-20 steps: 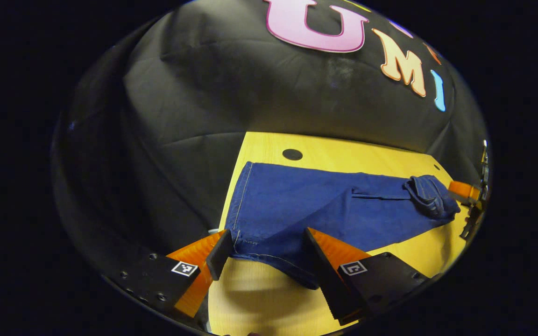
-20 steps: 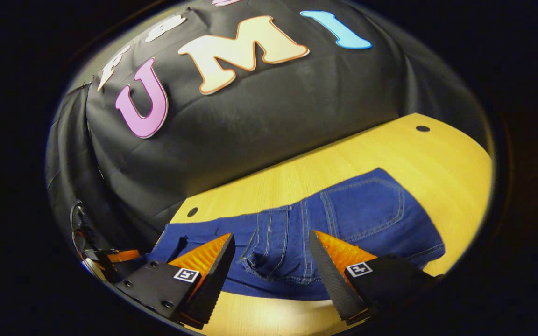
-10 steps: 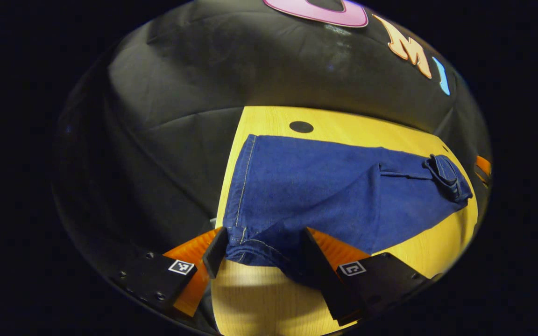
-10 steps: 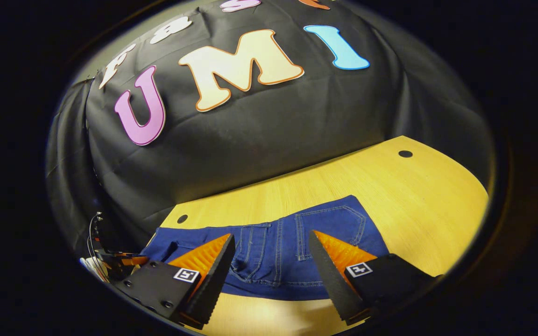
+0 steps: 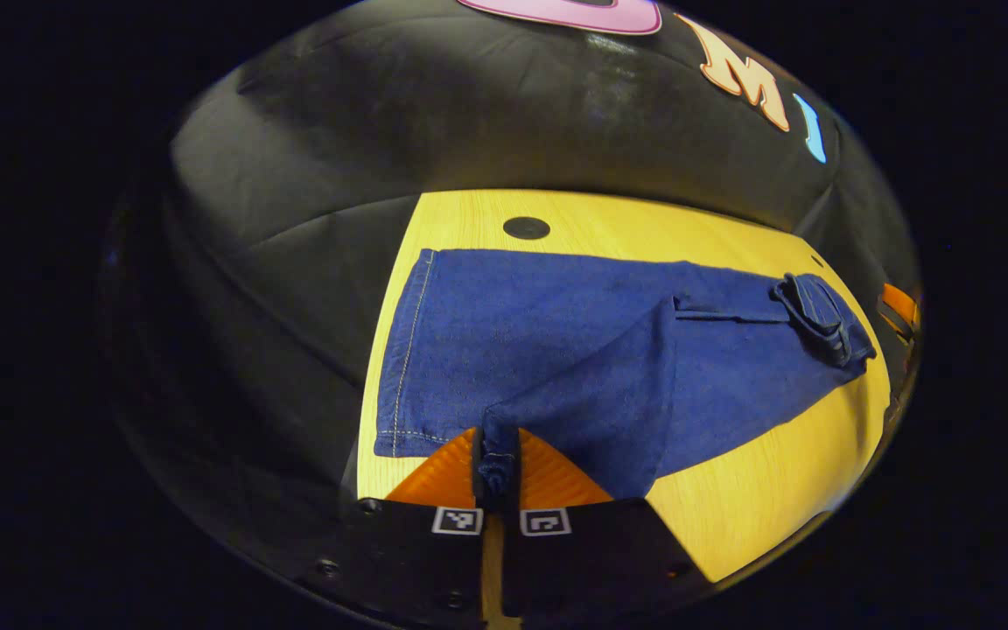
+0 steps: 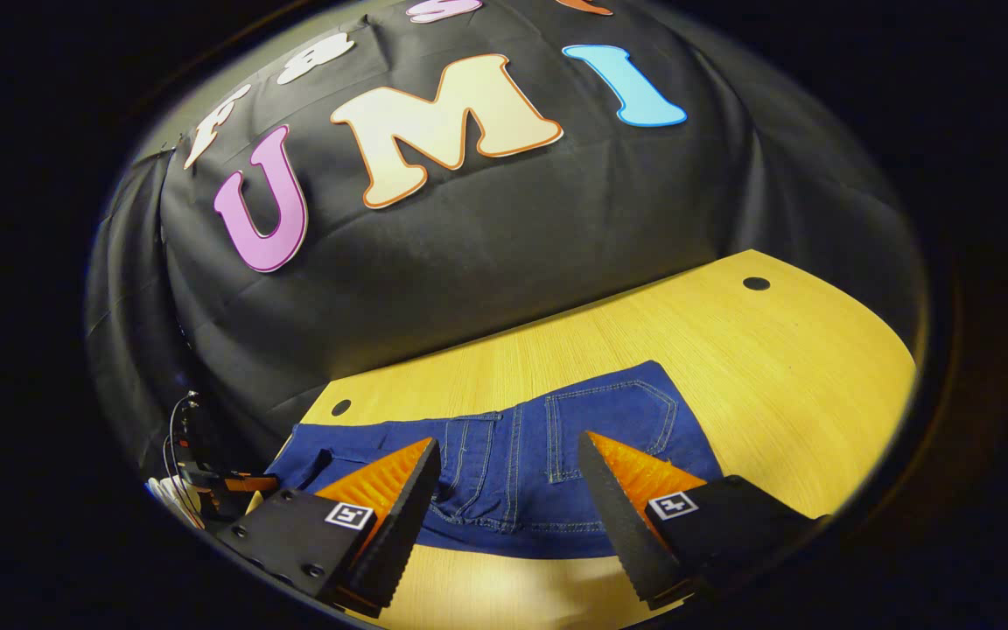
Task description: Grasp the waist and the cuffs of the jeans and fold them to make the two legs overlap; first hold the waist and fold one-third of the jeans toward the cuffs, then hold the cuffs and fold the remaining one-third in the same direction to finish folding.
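Note:
Blue jeans [image 5: 574, 350] lie spread on the yellow wooden table [image 5: 758, 490], cuffs near me in the left gripper view and the waist [image 5: 819, 311] far to the right. My left gripper [image 5: 497, 468] is shut on the near leg's cuff, the denim bunched between its fingers. In the right gripper view the jeans' waist and back pocket [image 6: 618, 420] lie just ahead. My right gripper [image 6: 508, 507] stands open just before the waistband's near edge, nothing between its fingers. The other gripper [image 6: 224, 486] shows small at the far left there.
Black cloth wall [image 5: 469, 114] rises behind the table. Round dark holes mark the tabletop [image 5: 526, 228] [image 6: 756, 283]. Bare wood stretches right of the waist [image 6: 801, 367]. Cables hang at the left edge [image 6: 180, 437].
My left gripper's fingers closed from wide open onto the near cuff, pinching the denim. My right gripper pulled back slightly from the waist and stays open.

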Motion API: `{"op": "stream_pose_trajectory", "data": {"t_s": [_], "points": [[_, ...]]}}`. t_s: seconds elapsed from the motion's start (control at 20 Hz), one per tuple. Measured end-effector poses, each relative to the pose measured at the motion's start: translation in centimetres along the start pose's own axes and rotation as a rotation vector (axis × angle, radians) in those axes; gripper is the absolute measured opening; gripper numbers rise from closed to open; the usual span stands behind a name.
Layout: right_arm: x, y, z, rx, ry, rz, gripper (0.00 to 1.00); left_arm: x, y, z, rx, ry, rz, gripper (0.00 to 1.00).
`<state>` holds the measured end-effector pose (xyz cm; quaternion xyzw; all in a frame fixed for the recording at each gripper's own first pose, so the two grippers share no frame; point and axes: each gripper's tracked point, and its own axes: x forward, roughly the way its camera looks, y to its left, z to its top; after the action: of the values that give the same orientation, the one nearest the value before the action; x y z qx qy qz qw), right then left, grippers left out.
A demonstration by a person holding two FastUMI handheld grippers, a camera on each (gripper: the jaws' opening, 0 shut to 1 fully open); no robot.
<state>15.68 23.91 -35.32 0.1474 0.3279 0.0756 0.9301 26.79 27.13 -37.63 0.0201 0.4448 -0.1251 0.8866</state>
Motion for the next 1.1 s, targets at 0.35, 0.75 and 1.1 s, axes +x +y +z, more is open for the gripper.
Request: {"op": "stream_pose_trajectory", "data": {"t_s": [0.35,0.75,1.1], "points": [[-1.5,-1.2,1.8,-0.021,-0.027,0.063,0.98,-4.3,-2.1,6.1,-0.039,-0.156,0.021,0.0],[-2.2,-2.3,2.0,-0.03,0.009,0.081,0.98,-3.6,-1.0,6.4,-0.005,-0.123,0.063,0.0],[-2.1,-1.1,-0.5,0.007,0.025,0.037,0.98,-1.5,2.2,5.4,0.037,-0.092,0.111,0.21]]}}
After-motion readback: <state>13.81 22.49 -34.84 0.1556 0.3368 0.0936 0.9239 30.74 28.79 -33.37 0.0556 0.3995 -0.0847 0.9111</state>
